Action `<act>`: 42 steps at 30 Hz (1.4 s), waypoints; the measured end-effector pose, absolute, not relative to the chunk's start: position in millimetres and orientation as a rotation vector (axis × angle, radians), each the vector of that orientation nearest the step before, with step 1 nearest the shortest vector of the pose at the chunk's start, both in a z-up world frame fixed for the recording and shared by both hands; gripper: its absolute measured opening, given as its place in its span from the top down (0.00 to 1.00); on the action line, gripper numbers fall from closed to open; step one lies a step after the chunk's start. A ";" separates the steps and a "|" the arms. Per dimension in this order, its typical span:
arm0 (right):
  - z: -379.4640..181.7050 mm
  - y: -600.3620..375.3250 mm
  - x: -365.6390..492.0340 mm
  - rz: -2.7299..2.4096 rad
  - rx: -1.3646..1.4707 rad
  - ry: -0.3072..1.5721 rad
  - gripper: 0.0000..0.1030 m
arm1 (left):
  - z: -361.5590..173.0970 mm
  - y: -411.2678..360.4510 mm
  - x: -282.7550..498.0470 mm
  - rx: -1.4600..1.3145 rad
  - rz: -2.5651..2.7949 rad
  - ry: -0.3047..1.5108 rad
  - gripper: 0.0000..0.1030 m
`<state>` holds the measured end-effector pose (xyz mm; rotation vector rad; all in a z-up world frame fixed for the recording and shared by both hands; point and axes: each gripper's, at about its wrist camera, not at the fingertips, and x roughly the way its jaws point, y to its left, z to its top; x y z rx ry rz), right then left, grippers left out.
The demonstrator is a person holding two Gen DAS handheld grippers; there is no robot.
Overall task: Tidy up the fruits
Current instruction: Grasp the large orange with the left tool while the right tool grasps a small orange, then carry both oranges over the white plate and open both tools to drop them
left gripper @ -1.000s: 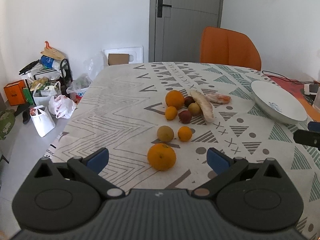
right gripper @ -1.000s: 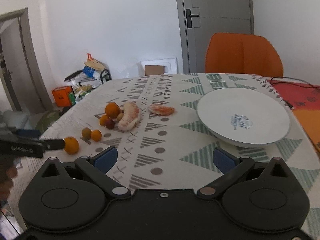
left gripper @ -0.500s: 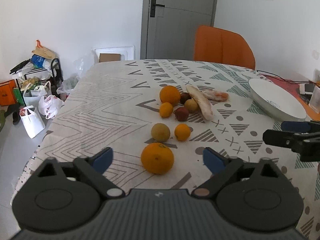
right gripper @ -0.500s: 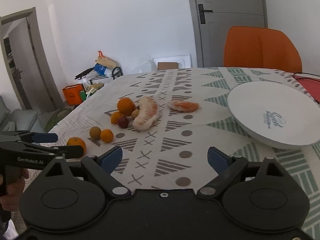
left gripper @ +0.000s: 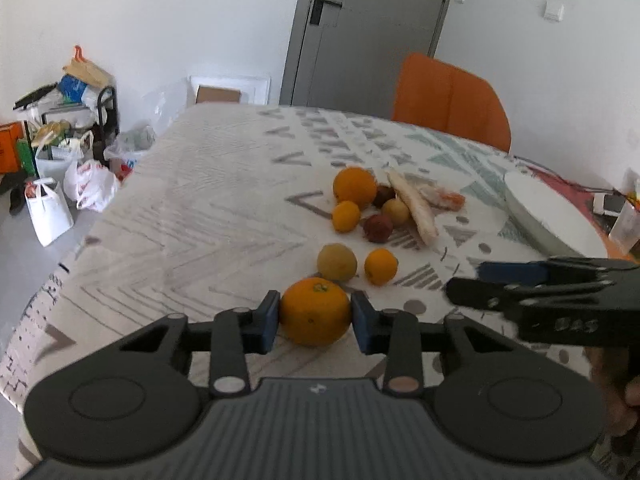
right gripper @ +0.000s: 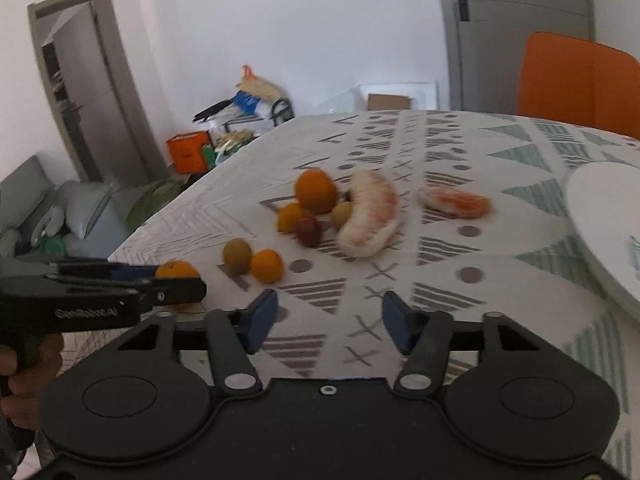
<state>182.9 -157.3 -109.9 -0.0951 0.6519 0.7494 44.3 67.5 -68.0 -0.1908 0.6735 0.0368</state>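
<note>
Fruit was almost all waiting on the table [left gripper: 192, 208], so the job had barely begun. The white bowl [right gripper: 600, 216] at the right edge of the right wrist view looked empty, as far as it showed.

The left gripper [left gripper: 316, 318] had just been closing, and the big near orange [left gripper: 315, 312] sat right between its blue pads [left gripper: 269, 320] in the lower middle of the left wrist view. The pads looked pressed on both sides of it, so it seemed to be gripped. It still sat on the cloth.

The right gripper [right gripper: 329, 316] had just been closing too, but nothing was between its pads, only bare cloth. It was still partly open. A small orange [right gripper: 267, 266] and a yellow-green fruit [right gripper: 237, 255] lay just past it, in the middle of that view.

Further up lay a bunch of more fruit: another orange [right gripper: 315, 191], a dark red fruit [right gripper: 308, 231], a long peeled piece [right gripper: 370, 214] and a smaller peeled piece [right gripper: 456, 202]. All of these were left to tidy.
</note>
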 end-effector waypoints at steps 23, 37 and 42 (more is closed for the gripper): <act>-108.7 -120.5 179.3 0.796 -0.119 0.641 0.79 | -55.0 90.5 57.0 -0.224 0.101 0.642 0.65; -84.7 -187.6 176.6 0.669 -0.027 0.541 0.79 | -40.9 45.4 74.2 -0.181 0.022 0.606 0.65; -76.3 -207.7 175.4 0.627 0.001 0.508 0.79 | -35.5 29.9 80.1 -0.168 -0.001 0.593 0.65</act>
